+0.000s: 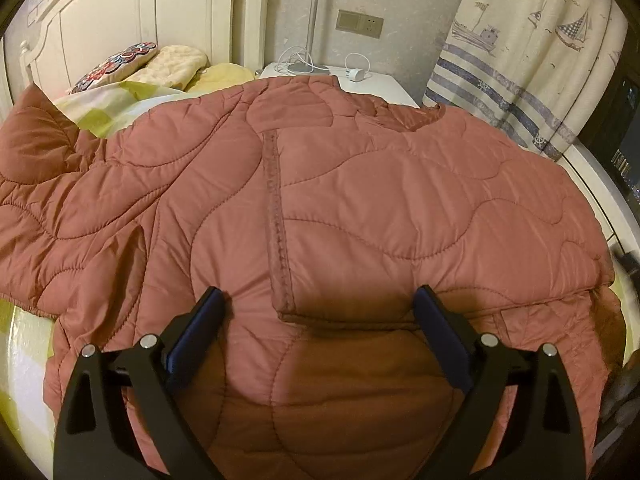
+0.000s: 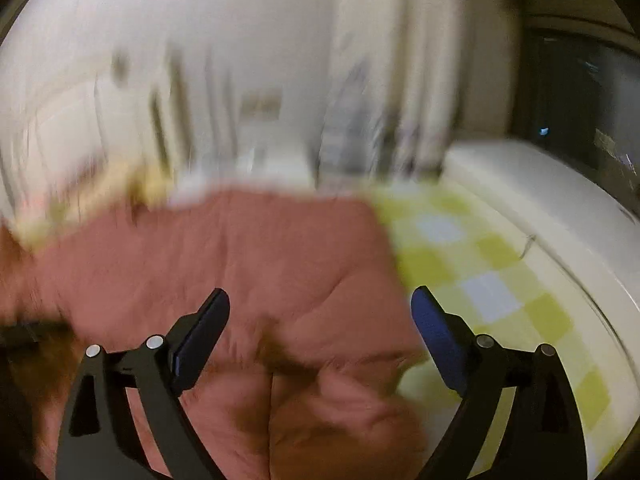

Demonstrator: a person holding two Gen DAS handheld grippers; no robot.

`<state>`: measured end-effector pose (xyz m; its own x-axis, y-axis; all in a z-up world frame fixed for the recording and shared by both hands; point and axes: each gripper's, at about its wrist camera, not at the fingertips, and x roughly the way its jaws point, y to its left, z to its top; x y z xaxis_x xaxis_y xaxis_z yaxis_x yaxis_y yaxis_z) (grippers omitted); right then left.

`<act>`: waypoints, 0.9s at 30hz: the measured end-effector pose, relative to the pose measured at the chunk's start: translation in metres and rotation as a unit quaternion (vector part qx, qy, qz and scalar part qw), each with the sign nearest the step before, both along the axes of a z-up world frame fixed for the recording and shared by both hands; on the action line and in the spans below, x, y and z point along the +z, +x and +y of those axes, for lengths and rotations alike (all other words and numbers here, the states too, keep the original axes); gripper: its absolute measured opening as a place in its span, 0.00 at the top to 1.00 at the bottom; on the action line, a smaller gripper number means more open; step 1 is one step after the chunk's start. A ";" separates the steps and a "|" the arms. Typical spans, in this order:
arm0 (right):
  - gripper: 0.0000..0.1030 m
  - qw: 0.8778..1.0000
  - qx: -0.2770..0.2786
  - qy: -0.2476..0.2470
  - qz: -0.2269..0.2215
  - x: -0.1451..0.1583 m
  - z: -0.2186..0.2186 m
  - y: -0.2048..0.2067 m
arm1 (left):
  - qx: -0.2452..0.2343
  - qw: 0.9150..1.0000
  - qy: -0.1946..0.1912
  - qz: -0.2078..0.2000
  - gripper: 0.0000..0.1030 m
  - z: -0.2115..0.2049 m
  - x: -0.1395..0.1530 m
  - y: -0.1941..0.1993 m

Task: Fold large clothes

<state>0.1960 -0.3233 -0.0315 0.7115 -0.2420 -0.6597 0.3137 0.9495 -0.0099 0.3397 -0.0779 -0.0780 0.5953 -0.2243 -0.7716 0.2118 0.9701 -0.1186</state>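
A large pink quilted jacket (image 1: pixel 320 200) lies spread on the bed, with one side folded over the middle and a sleeve reaching left. My left gripper (image 1: pixel 320 304) is open and empty, just above the folded edge near the front. My right gripper (image 2: pixel 320 304) is open and empty above the jacket's right edge (image 2: pixel 240 260). The right wrist view is blurred by motion.
The bed has a yellow-green checked sheet (image 2: pixel 480 272) and pillows (image 1: pixel 132 66) at the white headboard. A white nightstand (image 1: pixel 384 86) with cables stands behind the jacket. A boat-print curtain (image 1: pixel 540 52) hangs at the right, and the white bed frame (image 2: pixel 540 208) runs along the right side.
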 end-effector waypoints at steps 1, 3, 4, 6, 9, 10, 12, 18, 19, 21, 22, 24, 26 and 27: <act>0.15 0.999 0.010 -0.004 0.048 -0.010 0.002 0.014 | -0.001 1.000 0.000 0.000 0.07 -0.001 0.000 0.000; 0.14 0.998 0.002 -0.012 0.060 -0.010 0.003 0.020 | -0.001 1.000 -0.002 0.000 0.06 0.002 0.001 -0.002; 0.15 0.998 -0.006 -0.017 0.065 -0.008 0.003 0.021 | -0.001 1.000 -0.003 0.001 0.06 0.002 0.002 -0.002; 0.15 0.998 -0.026 -0.051 0.033 0.003 0.014 0.010 | -0.001 1.000 -0.005 0.001 0.06 0.006 0.002 -0.003; 0.11 0.997 0.029 -0.075 -0.017 0.013 0.043 -0.004 | -0.001 1.000 -0.010 0.001 0.06 0.008 0.002 -0.003; 0.11 0.996 0.047 -0.078 -0.003 0.009 0.049 -0.001 | -0.001 1.000 -0.015 -0.001 0.06 0.010 0.003 -0.004; 0.11 0.991 0.087 -0.069 0.074 -0.016 0.057 0.018 | -0.002 0.998 -0.060 -0.017 0.06 0.024 0.010 -0.010; 0.10 0.994 0.061 -0.068 0.061 -0.016 0.047 0.014 | 0.177 0.925 -0.319 -0.111 0.07 0.177 0.049 -0.047; 0.10 0.994 0.060 -0.069 0.055 -0.015 0.048 0.012 | 0.213 0.901 -0.360 -0.113 0.07 0.206 0.048 -0.052; 0.10 0.995 0.057 -0.069 0.036 -0.012 0.048 0.005 | 0.293 0.850 -0.424 -0.107 0.07 0.267 0.037 -0.057; 0.10 0.996 0.055 -0.067 0.028 -0.010 0.048 0.002 | 0.331 0.831 -0.435 -0.106 0.07 0.294 0.032 -0.059; 0.10 0.997 0.051 -0.051 0.011 -0.002 0.047 -0.002 | 0.410 0.798 -0.430 -0.099 0.11 0.344 0.021 -0.061; 0.10 0.999 0.043 -0.028 0.001 0.001 0.043 -0.007 | 0.435 0.786 -0.430 -0.087 0.17 0.375 0.011 -0.052; 0.10 0.999 0.037 -0.009 -0.003 0.001 0.036 -0.008 | 0.432 0.789 -0.431 -0.079 0.17 0.385 0.009 -0.043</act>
<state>0.1881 -0.2874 -0.0300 0.7319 -0.2009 -0.6512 0.2427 0.9698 -0.0264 0.2963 0.3069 -0.0685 0.8866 -0.0836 -0.4548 -0.4050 0.3343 -0.8510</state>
